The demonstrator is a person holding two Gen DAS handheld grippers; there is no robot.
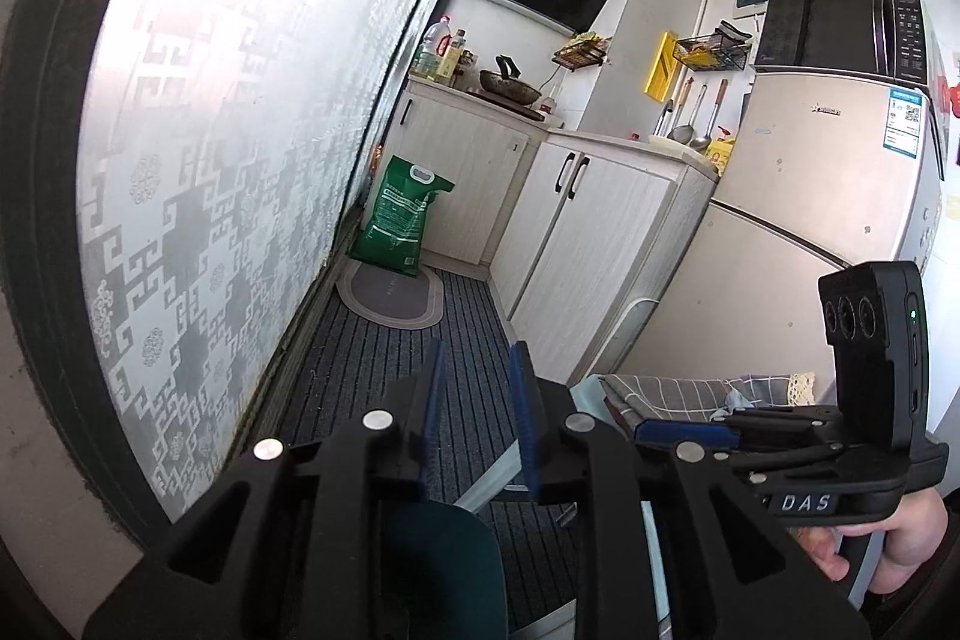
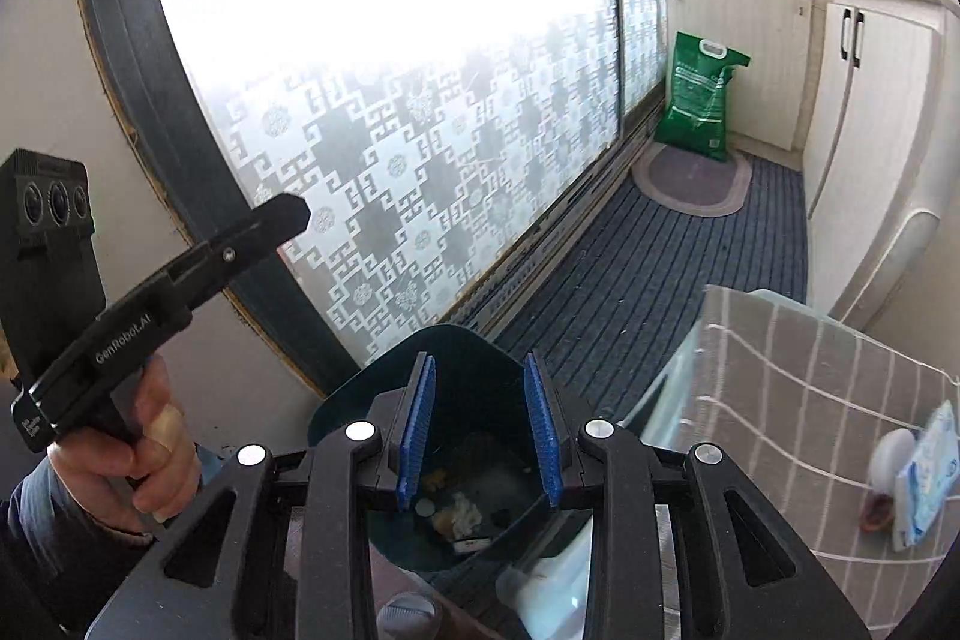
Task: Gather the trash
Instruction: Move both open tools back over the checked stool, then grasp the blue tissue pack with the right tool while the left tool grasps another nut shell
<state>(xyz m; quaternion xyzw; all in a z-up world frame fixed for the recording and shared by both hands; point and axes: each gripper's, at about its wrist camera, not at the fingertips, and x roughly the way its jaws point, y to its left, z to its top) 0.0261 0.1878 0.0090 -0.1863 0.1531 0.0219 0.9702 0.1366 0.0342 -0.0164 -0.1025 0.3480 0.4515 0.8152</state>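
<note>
Right gripper [image 2: 480,430] part open, nothing between its fingers, held above dark teal bin [image 2: 447,460] on the floor; scraps of trash [image 2: 459,511] lie at the bin bottom. Left gripper [image 1: 477,400] slightly apart, empty, bin rim below it. Checked-cloth surface [image 2: 798,400] edge just right of bin; striped floor mat [image 2: 648,268] open ahead, glass door [image 2: 420,130] along left

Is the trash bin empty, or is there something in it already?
Not empty: the open trash bin holds scraps on its bottom, seen from above.
</note>
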